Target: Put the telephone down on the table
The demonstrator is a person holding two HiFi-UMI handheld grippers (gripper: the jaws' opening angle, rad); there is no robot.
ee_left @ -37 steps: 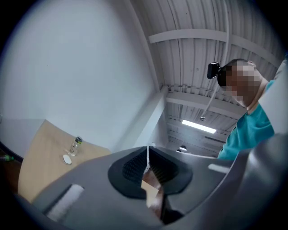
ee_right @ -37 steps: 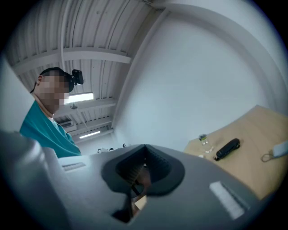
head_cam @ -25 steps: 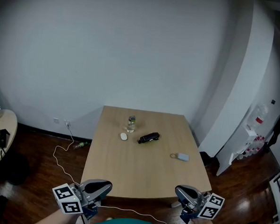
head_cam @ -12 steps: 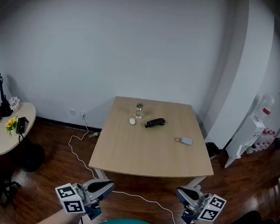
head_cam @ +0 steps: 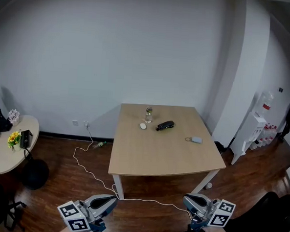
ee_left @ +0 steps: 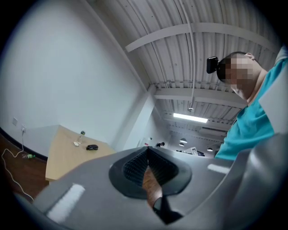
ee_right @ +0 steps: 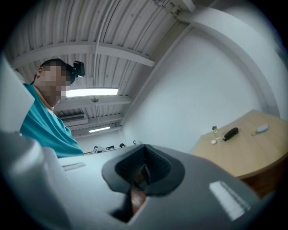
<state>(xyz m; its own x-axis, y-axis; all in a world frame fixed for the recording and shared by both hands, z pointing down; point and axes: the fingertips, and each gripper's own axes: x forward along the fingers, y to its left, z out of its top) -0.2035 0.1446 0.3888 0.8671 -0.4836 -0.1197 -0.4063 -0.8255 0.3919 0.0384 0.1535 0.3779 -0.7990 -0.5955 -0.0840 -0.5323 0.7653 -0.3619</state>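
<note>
Left gripper [head_cam: 105, 202] sits low, well short of the table [head_cam: 157, 158], jaws pressed together with nothing between them; its ribbed dark pads [ee_left: 135, 164] sit in a smooth grey shell. Right gripper [head_cam: 191, 203] is the same: jaws together, empty. Bare glossy dark wood floor [head_cam: 57, 191] lies open between the grippers and the table's near edge. A thin white cable [head_cam: 90, 171] snakes across it from the table's near left leg toward the wall. Left of the table there is wide open floor, then a round side table [head_cam: 0, 153]. The room right of the table is tighter, with a white stand [head_cam: 249, 134]. The table has a pale wood-grain top, squarish, with a curved near edge. A small grey tag [head_cam: 196, 140] lies near its right edge. The telephone [head_cam: 165, 125], black and oblong, lies on the table's far half, just right of a white pebble-shaped thing [head_cam: 143, 126] and a clear bottle [head_cam: 148, 114].
</note>
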